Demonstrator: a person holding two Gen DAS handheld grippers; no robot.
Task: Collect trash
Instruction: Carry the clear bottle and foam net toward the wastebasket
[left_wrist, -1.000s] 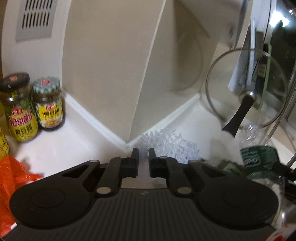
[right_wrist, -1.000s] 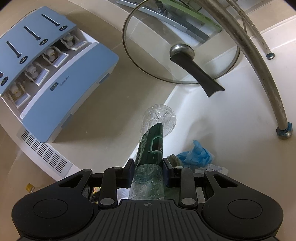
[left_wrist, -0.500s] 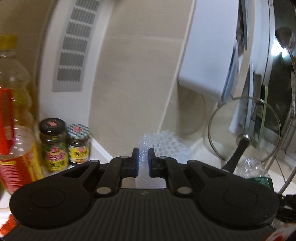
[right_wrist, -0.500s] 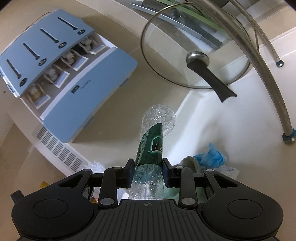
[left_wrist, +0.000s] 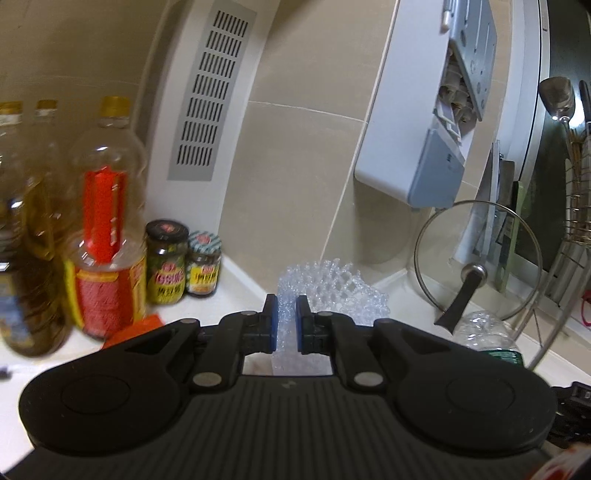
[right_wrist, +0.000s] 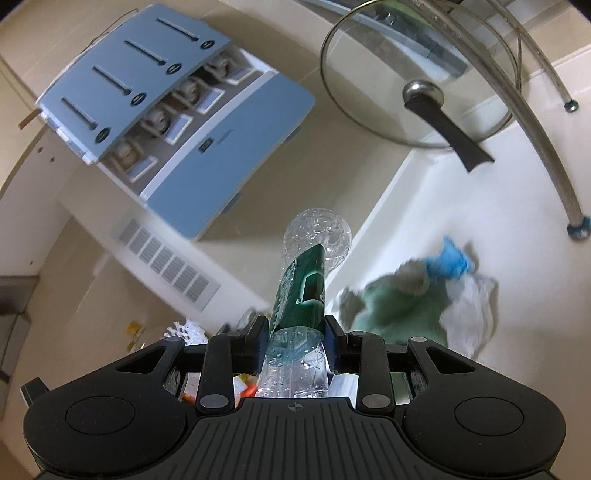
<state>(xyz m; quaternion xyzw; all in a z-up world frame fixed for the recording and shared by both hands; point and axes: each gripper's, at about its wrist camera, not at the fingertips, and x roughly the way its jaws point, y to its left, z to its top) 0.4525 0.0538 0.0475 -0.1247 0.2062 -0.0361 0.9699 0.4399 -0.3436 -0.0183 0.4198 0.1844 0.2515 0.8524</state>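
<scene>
Here, the biggest thing is the tiled wall (left_wrist: 295, 155), with a grey vent (left_wrist: 214, 96) at eleven o'clock in the left wrist view. A white and blue box (right_wrist: 177, 110) hangs on the wall; in the right wrist view it sits at ten o'clock, and its small writing is too tiny to read. A glass pot lid (right_wrist: 413, 74) with a black handle leans at one o'clock there. The white counter (right_wrist: 480, 192) holds a green and white cloth (right_wrist: 402, 306) with a blue bit at three o'clock. In the left wrist view, a big oil bottle (left_wrist: 107, 221) with a red and yellow label stands at nine o'clock; the words on it are blurry. Two small jars (left_wrist: 184, 273) with yellow labels stand beside it, and their writing cannot be read. The right gripper (right_wrist: 295, 332) points almost level and pinches a clear plastic bottle (right_wrist: 306, 280) with a dark green label; the label's white letters cannot be made out. The left gripper (left_wrist: 286, 325) tips down a little, and its blue pads squeeze tight on a piece of clear bubbly plastic wrap (left_wrist: 332, 291) that sticks out toward twelve o'clock.
</scene>
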